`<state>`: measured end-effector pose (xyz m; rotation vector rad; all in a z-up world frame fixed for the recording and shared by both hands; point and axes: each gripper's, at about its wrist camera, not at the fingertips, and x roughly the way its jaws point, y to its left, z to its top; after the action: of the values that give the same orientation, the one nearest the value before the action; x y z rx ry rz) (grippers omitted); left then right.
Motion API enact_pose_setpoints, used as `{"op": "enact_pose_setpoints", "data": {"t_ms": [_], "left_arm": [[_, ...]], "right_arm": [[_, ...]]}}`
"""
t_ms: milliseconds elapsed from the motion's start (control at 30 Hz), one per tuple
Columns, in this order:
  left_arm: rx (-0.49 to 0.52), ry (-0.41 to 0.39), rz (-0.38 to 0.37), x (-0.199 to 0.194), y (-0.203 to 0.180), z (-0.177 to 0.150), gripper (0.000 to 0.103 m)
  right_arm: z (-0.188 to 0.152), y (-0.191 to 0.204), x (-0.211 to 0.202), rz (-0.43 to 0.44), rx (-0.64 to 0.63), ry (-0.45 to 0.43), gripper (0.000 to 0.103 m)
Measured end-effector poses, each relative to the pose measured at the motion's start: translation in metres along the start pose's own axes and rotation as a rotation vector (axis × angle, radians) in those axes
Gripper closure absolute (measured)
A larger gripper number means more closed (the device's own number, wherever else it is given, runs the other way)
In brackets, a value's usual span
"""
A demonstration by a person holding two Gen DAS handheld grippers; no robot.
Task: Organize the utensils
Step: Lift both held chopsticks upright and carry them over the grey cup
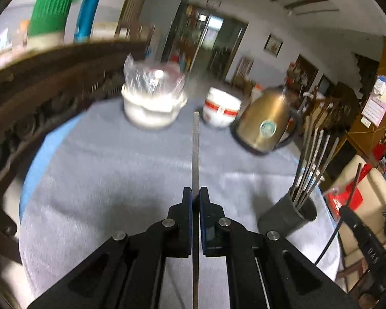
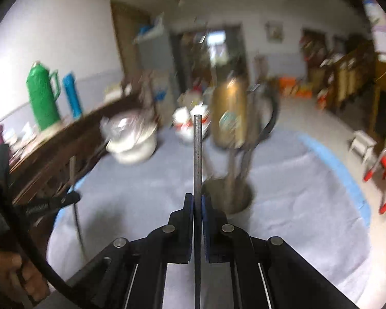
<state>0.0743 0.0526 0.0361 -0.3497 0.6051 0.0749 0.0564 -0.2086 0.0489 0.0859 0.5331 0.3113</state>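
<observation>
My left gripper (image 1: 195,191) is shut on a thin metal chopstick (image 1: 195,152) that sticks straight out ahead over the grey cloth. At the right of that view stands a dark cylindrical holder (image 1: 288,220) with several metal chopsticks (image 1: 312,164) leaning in it. My right gripper (image 2: 198,198) is shut on a dark metal chopstick (image 2: 197,154) that points forward, just left of the holder (image 2: 230,197), which is blurred here. In the right wrist view the other gripper (image 2: 51,202) shows at the left with its chopstick (image 2: 76,200), held by a hand (image 2: 12,275).
At the back of the grey cloth (image 1: 115,180) stand a white pot (image 1: 151,108) topped with clear plastic, a white and red cup (image 1: 221,109) and a brass kettle (image 1: 266,123). A dark carved wooden bench (image 1: 38,97) runs along the left. A cable (image 1: 329,242) hangs at the right.
</observation>
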Motion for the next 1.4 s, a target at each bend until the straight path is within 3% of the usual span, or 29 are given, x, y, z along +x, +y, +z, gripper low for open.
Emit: {"op": "enact_pose_setpoints", "data": {"t_ms": [133,367,767,1400], "left_arm": [[0.090,-0.131,0.066,-0.014,-0.009,-0.013,0.098],[0.158,-0.189,0.088,-0.032,-0.011,-0.024,0.097],[0.127,-0.187,0.038,-0.088,0.000,-0.039,0.096],[-0.038,-0.156,0.006,-0.100,0.023,-0.027,0.096]], "right_arm": [[-0.002,-0.004,-0.012,-0.069,-0.015,-0.109,0.096],[-0.022,-0.008,-0.013,-0.094,-0.052,-0.116,0.096],[-0.038,-0.009,-0.061,-0.061,-0.039,-0.120,0.096],[-0.027,-0.009,-0.066,-0.011,-0.012,-0.138,0.096]]}}
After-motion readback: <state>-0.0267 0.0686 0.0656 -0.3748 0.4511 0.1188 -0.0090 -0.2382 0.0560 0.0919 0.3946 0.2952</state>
